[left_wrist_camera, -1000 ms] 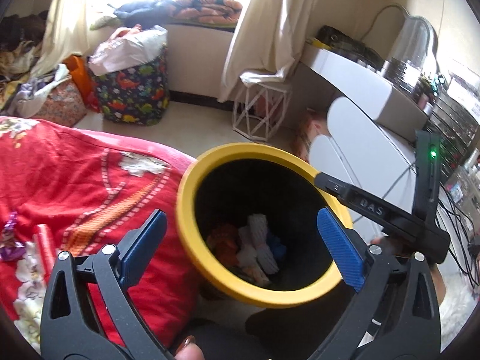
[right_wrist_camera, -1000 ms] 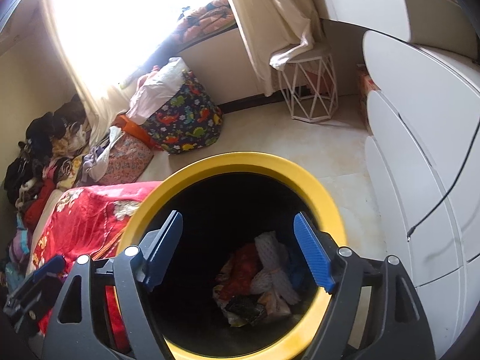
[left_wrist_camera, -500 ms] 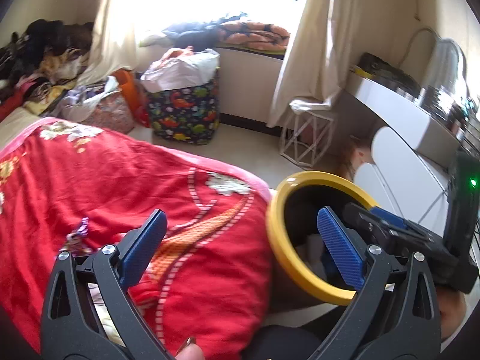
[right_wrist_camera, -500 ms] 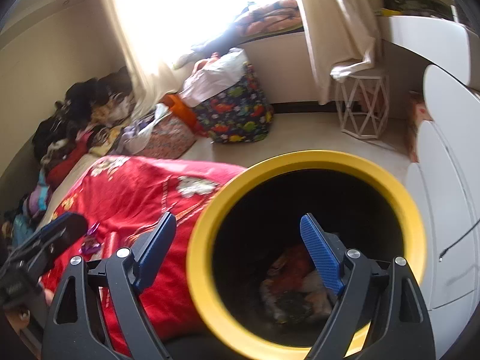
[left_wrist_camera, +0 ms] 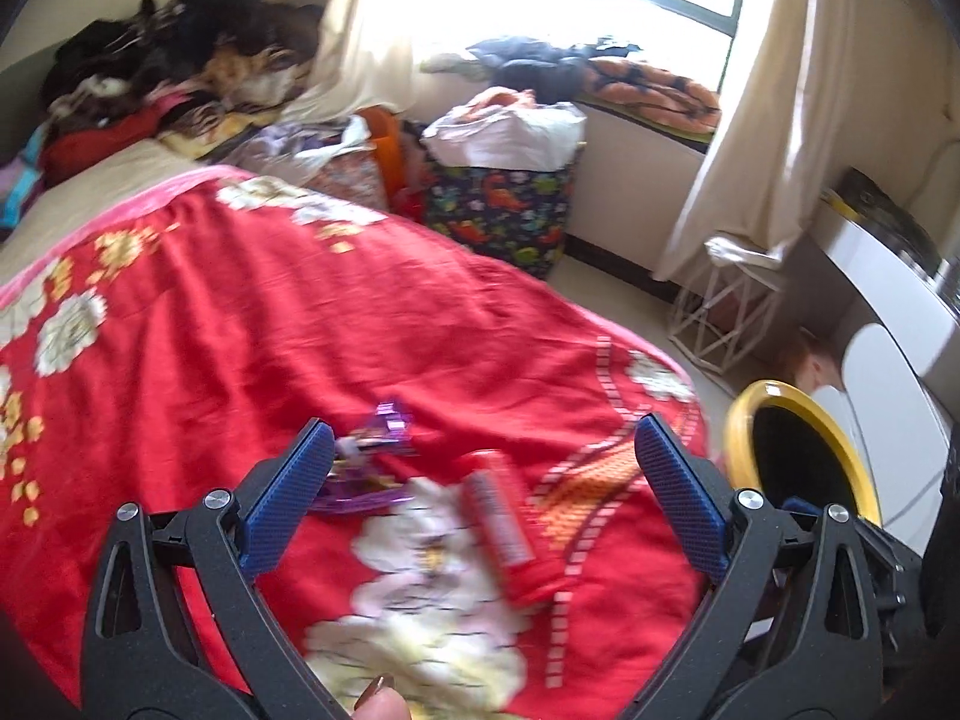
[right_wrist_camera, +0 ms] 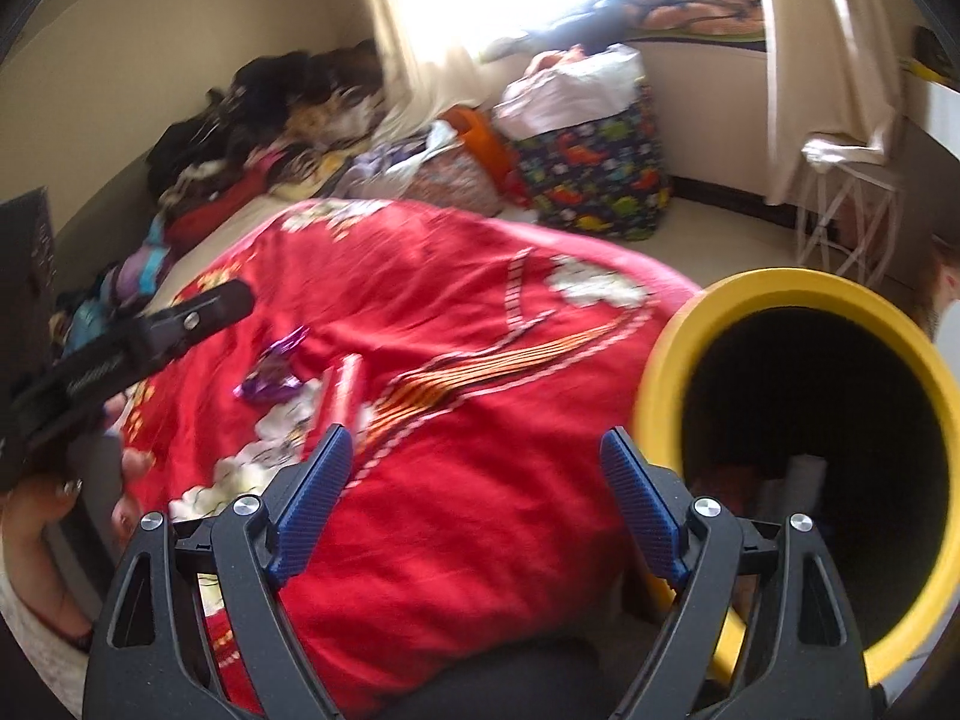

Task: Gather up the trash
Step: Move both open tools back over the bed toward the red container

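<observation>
A purple foil wrapper (left_wrist_camera: 372, 462) and a red wrapper (left_wrist_camera: 501, 525) lie on the red flowered blanket (left_wrist_camera: 270, 330). My left gripper (left_wrist_camera: 480, 480) is open and empty, just above and around them. Both wrappers also show in the right wrist view: the purple one (right_wrist_camera: 273, 372) and the red one (right_wrist_camera: 342, 390). The yellow-rimmed black bin (right_wrist_camera: 798, 450) stands at the bed's right side, with trash at its bottom. My right gripper (right_wrist_camera: 474, 480) is open and empty over the blanket, left of the bin. The bin shows at the far right in the left wrist view (left_wrist_camera: 798, 450).
A dinosaur-print bag (left_wrist_camera: 504, 204) stuffed with plastic stands on the floor by the window wall. A white wire stool (left_wrist_camera: 726, 312) and white cabinets (left_wrist_camera: 888, 324) are at the right. Piled clothes (left_wrist_camera: 180, 78) lie at the bed's far end.
Both grippers have swung left, away from the bin's mouth and over the red blanket. The wrappers now lie between the left gripper's fingers. Both stayed open.
</observation>
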Action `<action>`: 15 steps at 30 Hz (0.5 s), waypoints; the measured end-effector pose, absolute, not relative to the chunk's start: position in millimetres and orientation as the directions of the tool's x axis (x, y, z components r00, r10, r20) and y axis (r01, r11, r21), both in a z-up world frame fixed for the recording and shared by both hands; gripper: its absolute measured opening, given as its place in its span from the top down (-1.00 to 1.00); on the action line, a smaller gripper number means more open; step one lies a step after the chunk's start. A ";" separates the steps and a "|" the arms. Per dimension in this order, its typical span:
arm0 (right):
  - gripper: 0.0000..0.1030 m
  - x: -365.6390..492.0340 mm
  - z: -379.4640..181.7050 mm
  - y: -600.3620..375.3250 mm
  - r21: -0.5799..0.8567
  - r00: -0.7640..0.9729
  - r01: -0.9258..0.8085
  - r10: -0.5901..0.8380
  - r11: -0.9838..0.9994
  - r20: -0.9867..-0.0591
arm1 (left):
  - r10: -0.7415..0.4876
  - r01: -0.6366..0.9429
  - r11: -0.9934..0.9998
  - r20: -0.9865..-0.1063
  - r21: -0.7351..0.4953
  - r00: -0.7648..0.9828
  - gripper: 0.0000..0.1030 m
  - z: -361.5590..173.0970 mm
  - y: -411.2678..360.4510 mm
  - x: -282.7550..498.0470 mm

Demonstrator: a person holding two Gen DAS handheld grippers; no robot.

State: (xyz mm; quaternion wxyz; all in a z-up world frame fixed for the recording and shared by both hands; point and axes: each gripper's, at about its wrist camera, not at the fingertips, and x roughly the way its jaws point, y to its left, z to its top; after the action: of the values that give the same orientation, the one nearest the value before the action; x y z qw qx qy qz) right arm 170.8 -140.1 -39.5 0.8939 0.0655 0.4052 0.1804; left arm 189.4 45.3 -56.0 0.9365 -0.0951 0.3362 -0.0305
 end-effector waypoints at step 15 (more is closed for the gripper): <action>-0.51 197.7 -80.0 -47.5 0.272 0.447 -0.401 0.446 0.875 -0.776 | -0.105 -0.115 0.962 -0.726 -0.247 0.680 -0.32 -102.1 105.7 199.9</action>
State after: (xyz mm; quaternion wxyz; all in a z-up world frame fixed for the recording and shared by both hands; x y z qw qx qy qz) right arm 197.7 -47.5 -80.0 0.8501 0.0240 0.4633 0.2491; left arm 199.9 105.7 -102.1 0.9061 -0.1375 0.4000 0.0026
